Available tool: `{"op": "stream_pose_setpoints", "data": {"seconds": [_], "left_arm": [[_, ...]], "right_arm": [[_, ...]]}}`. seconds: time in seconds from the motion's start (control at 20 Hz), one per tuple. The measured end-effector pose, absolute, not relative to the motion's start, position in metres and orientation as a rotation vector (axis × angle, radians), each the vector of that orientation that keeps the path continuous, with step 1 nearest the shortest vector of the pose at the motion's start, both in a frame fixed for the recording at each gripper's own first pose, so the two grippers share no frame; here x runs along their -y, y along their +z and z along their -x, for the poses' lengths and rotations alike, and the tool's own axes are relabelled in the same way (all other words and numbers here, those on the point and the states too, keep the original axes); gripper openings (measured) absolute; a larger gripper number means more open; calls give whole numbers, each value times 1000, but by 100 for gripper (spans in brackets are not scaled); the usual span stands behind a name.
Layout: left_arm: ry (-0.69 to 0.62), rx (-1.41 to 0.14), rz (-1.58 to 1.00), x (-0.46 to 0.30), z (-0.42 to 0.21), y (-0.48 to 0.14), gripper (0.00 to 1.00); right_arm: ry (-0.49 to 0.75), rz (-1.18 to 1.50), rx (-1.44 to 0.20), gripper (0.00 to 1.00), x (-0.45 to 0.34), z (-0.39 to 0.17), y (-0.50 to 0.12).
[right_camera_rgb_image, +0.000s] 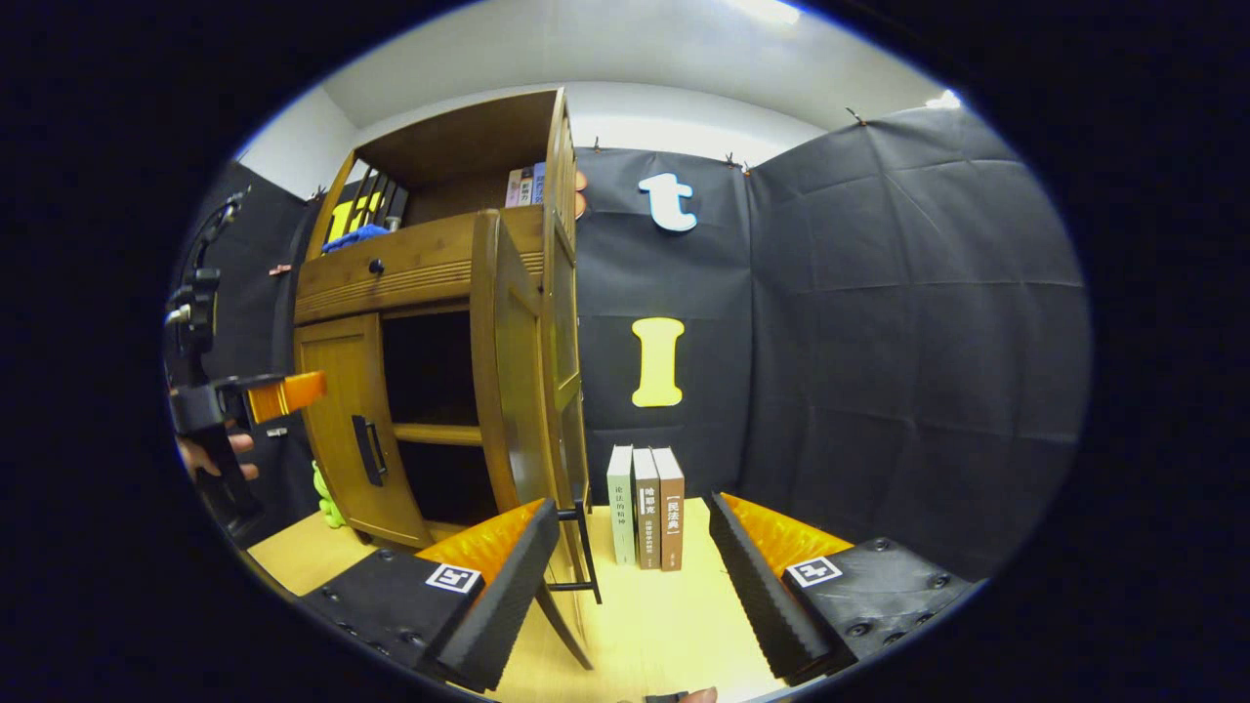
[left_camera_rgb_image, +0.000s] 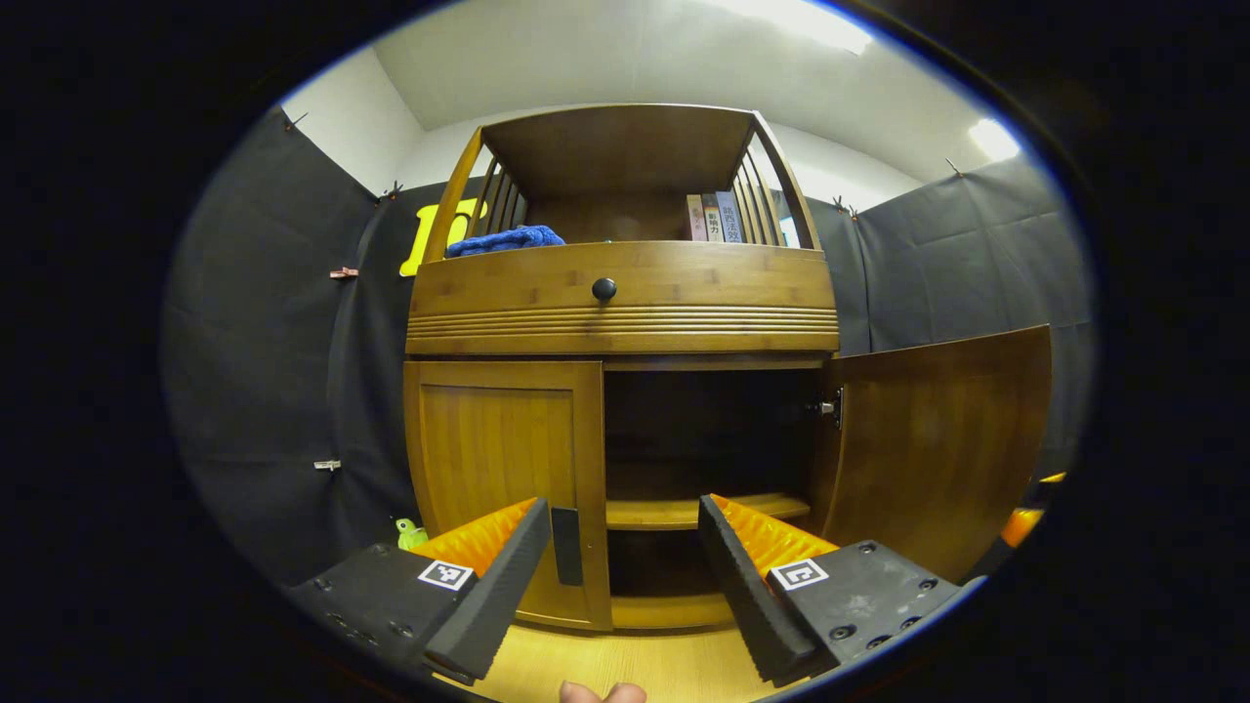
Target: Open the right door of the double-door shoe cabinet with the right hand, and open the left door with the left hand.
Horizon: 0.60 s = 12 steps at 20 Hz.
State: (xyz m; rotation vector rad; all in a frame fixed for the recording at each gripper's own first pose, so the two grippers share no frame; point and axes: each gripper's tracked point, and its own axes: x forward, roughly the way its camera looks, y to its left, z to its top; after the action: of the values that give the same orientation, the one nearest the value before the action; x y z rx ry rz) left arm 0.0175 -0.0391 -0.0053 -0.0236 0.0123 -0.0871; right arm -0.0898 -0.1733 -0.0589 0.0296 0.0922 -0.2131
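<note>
Right door open, left door's turn now!
Centre frame, the left gripper [left_camera_rgb_image: 625, 576] is spread wide before the closed left door [left_camera_rgb_image: 503, 469]; its handle [left_camera_rgb_image: 566, 545] wants pinching next. The right gripper [right_camera_rgb_image: 630, 576], released, sits beside the swung-out right door [right_camera_rgb_image: 508, 361].

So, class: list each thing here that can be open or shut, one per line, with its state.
right door: swung open
left door: closed
drawer: closed
left tongs: open, holding nothing
right tongs: open, holding nothing
</note>
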Motion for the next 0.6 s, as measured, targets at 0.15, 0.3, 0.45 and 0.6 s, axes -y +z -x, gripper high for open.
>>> {"op": "stream_pose_setpoints", "data": {"seconds": [0.15, 0.3, 0.45, 0.6], "left_arm": [[-107, -16, 13, 39, -19, -8, 93], [-128, -12, -2, 36, -23, -11, 93], [-134, -21, 20, 36, -25, -16, 92], [-124, -27, 30, 31, -32, -21, 93]], "right_arm": [[-194, -21, -62, 98, 147, 101, -39], [-169, -50, -57, 97, 114, 105, -28], [-152, -18, -53, 98, 85, 98, -23], [-138, -18, -61, 98, 57, 93, -24]]}}
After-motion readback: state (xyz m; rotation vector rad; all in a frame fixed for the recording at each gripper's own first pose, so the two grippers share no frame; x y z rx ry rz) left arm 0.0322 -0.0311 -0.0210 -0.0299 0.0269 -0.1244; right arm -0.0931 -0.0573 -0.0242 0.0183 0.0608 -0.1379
